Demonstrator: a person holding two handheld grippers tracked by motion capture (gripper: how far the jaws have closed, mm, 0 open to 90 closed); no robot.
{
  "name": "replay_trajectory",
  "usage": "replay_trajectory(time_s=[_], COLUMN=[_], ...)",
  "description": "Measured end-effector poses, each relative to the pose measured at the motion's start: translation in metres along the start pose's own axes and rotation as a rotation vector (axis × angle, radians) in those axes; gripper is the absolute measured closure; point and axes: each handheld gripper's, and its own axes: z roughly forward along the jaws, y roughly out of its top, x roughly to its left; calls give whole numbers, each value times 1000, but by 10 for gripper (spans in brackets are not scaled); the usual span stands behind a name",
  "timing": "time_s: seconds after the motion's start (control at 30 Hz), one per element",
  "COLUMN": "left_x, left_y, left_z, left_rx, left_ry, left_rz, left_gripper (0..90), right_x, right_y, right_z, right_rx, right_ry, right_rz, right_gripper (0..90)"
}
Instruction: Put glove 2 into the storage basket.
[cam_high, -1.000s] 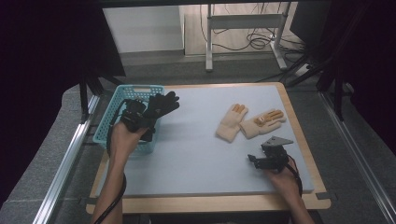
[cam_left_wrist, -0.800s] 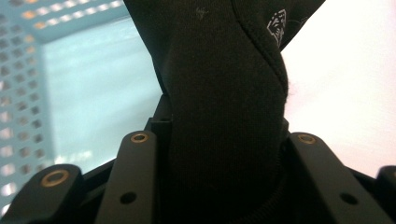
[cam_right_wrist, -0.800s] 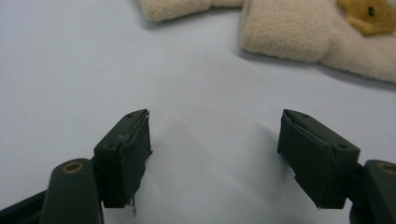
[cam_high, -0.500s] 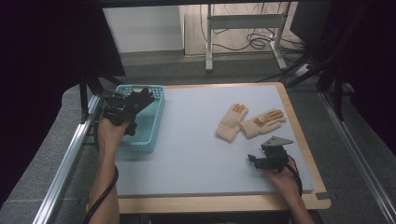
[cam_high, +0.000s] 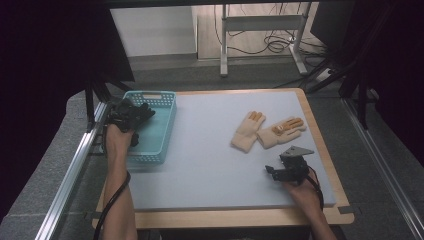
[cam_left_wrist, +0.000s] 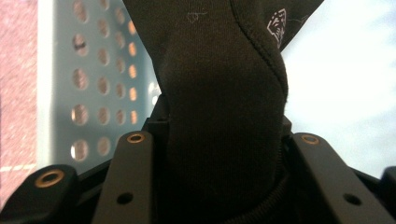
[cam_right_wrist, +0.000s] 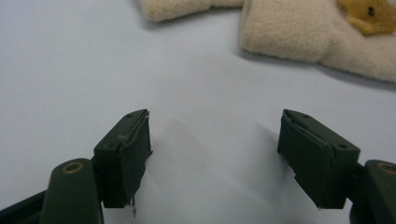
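Two gripper states: left fingers (cam_high: 142, 114) clamp a black glove (cam_left_wrist: 224, 93) seemingly over the basket (cam_high: 162, 102); right fingers (cam_right_wrist: 224, 154) open.

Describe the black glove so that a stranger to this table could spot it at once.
Start at the turquoise basket on the table's far left corner. Over its left edge the left gripper is shut on the black glove, dark knit fabric. The two other gloves are cream, lying flat on the right of the mat.

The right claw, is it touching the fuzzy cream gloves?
Apart. The right gripper view shows the right claw open over bare mat, short of the cream gloves.
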Motion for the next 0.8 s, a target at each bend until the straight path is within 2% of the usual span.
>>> replay_trajectory(time_s=[0.07,0.2,0.33,0.37,0.4,0.43,0.47,0.5,0.53,0.6,0.67,0.73,0.8], left_x=[1,3,2,2,3,3,4,5,7,9,9,12,12], left_y=[1,5,5,5,4,4,3,3,2,0,-1,-5,-8], left_z=[2,9,15,16,16,16,15,13,8,0,-3,-16,-21], left_rx=[9,13,34,40,37,37,34,32,22,-7,-19,-75,-93], left_ry=[3,-17,-19,-18,-14,-14,-32,-53,-98,-124,-130,-156,-166], left_rz=[2,9,21,22,21,21,20,18,13,17,17,18,28], left_gripper=[585,567,465,465,372,326,326,239,180,89,51,35,35], right_x=[0,0,0,0,0,0,0,0,0,0,0,0,0], right_y=[0,0,0,0,0,0,0,0,0,0,0,0,0], right_z=[0,0,0,0,0,0,0,0,0,0,0,0,0], right_rx=[0,0,0,0,0,0,0,0,0,0,0,0,0], right_ry=[0,0,0,0,0,0,0,0,0,0,0,0,0], right_rz=[0,0,0,0,0,0,0,0,0,0,0,0,0], right_gripper=[252,252,252,252,252,252,252,252,252,252,252,252,252])
